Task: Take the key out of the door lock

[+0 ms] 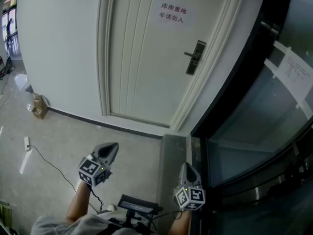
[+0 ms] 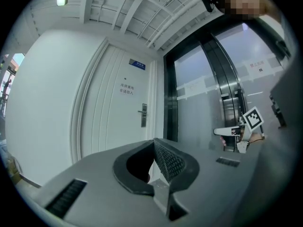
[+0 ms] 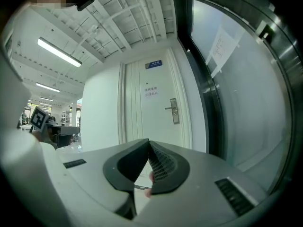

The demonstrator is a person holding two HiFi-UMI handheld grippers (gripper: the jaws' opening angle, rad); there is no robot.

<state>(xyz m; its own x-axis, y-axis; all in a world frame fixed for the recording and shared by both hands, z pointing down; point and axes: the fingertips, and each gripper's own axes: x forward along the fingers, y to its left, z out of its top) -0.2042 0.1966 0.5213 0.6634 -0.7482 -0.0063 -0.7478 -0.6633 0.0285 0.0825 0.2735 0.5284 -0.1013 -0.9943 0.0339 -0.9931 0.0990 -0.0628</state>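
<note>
Head view: the door lock (image 1: 195,58) is on the white door (image 1: 139,67), well apart from both grippers. The key is too small to discern.

Left gripper view: the left gripper (image 2: 154,142) faces the door with its jaws closed on nothing.

Right gripper view: the right gripper (image 3: 148,142) has its jaws closed and points level at the door, probably staged for approach.

Door (image 1: 142,58) is set in the wall (image 1: 58,48) ahead. Lock plate (image 1: 195,57) is mounted near its right edge, notice (image 1: 172,12) above that. Glass wall (image 1: 264,116) is placed right of the door. Box (image 1: 39,106) is set on the floor (image 1: 63,141), far left, against the wall. Left hand-held gripper (image 1: 115,146) and right hand-held gripper (image 1: 186,166) are held side by side, well short of the door.
</note>
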